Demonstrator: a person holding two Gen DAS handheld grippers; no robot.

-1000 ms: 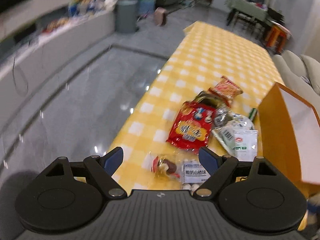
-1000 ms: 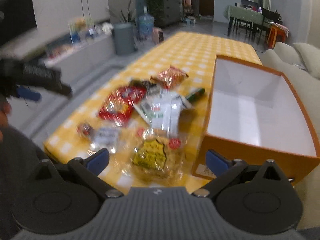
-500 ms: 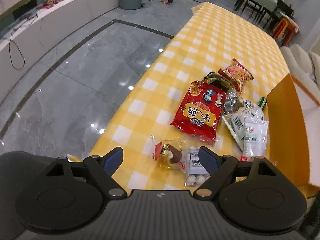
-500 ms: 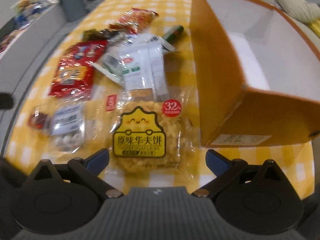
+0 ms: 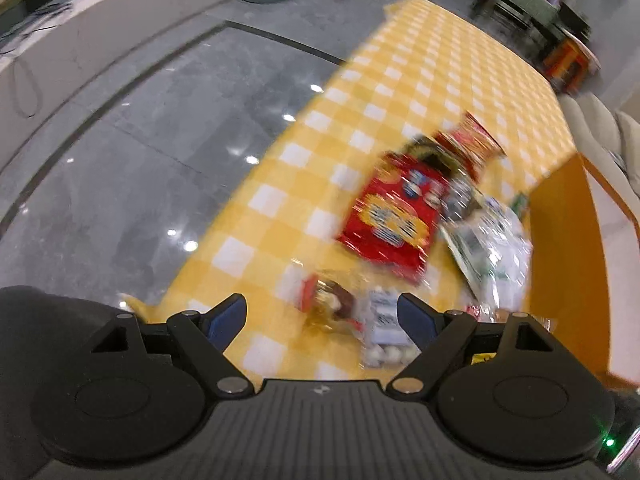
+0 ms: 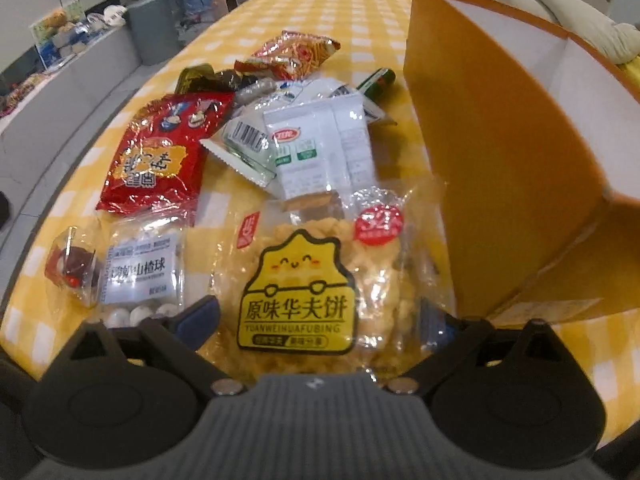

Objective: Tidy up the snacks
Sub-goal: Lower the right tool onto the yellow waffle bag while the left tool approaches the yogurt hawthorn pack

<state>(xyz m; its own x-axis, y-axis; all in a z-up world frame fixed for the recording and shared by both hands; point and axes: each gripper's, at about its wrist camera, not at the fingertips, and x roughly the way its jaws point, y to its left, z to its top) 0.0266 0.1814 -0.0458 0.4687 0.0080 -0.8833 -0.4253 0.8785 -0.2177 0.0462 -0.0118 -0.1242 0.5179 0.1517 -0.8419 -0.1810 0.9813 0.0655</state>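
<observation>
Several snack packets lie on the yellow checked table. A clear waffle bag with a yellow label lies nearest, between the fingers of my open right gripper. Left of it are a white hawthorn-ball pack and a small candy. A red bag, white sachets and an orange chip bag lie behind. The orange box stands open at right. My left gripper is open above the table's near corner, over the candy and hawthorn pack.
Grey tiled floor drops off left of the table. A low white counter and a grey bin stand further left. A sofa is behind the box. The red bag and box show blurred in the left view.
My right gripper has moved down and forward, so the waffle bag now sits between its fingers. My left gripper has shifted slightly, and its view is blurred by motion.
</observation>
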